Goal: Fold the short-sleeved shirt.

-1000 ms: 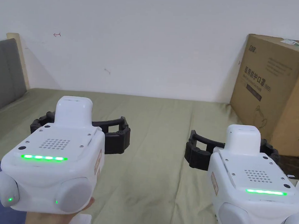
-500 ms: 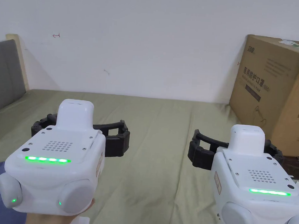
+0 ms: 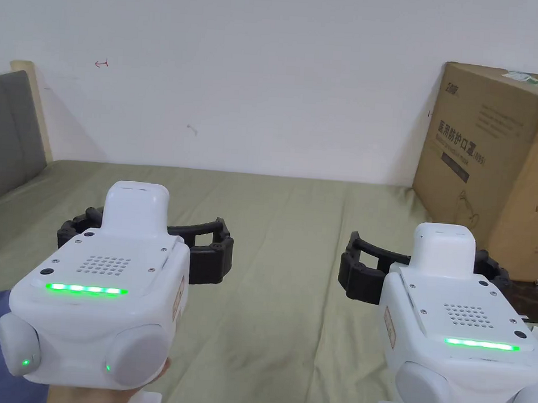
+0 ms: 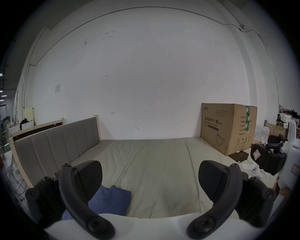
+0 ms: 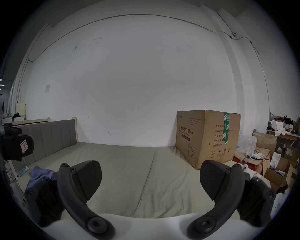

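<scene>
Olive bedsheet (image 3: 290,303) beneath white wall (image 3: 259,67)

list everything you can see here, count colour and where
shirt: one, blue, lying on the bed's near left part
bed sheet: one, olive green, covering the bed
headboard: one, grey padded with pale wood frame, left end of the bed
cardboard box: one, brown, on the bed's right end against the wall
wall: white, behind the bed
left claw: one, white body with black jaws, open above the sheet
right claw: one, white body with black jaws, open above the sheet
</scene>
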The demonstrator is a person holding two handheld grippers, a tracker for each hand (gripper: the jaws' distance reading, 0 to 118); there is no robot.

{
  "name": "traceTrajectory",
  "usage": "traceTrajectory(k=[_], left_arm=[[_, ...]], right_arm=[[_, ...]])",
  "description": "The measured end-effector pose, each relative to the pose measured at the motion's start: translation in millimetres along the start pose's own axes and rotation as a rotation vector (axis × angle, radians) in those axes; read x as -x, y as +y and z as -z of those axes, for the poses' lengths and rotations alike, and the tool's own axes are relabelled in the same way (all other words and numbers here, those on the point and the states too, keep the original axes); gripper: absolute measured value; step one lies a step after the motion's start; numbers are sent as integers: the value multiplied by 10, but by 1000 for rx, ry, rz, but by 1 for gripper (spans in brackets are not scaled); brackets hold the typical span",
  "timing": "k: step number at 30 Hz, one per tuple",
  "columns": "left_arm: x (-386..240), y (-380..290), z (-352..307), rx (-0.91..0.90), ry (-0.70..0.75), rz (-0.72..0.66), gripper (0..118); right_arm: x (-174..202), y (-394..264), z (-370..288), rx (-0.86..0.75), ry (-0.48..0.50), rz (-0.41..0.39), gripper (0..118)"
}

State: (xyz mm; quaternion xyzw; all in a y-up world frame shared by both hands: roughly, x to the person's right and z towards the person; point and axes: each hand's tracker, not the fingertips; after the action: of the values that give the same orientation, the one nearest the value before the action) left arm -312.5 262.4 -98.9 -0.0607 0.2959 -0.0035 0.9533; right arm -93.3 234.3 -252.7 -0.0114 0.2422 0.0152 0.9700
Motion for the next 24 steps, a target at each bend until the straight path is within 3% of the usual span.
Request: traceTrajectory(k=[24], left_arm=[[-37,-37,25,5,-7,36,118]], right_arm=[[-30,8,19,13,43,21,118]])
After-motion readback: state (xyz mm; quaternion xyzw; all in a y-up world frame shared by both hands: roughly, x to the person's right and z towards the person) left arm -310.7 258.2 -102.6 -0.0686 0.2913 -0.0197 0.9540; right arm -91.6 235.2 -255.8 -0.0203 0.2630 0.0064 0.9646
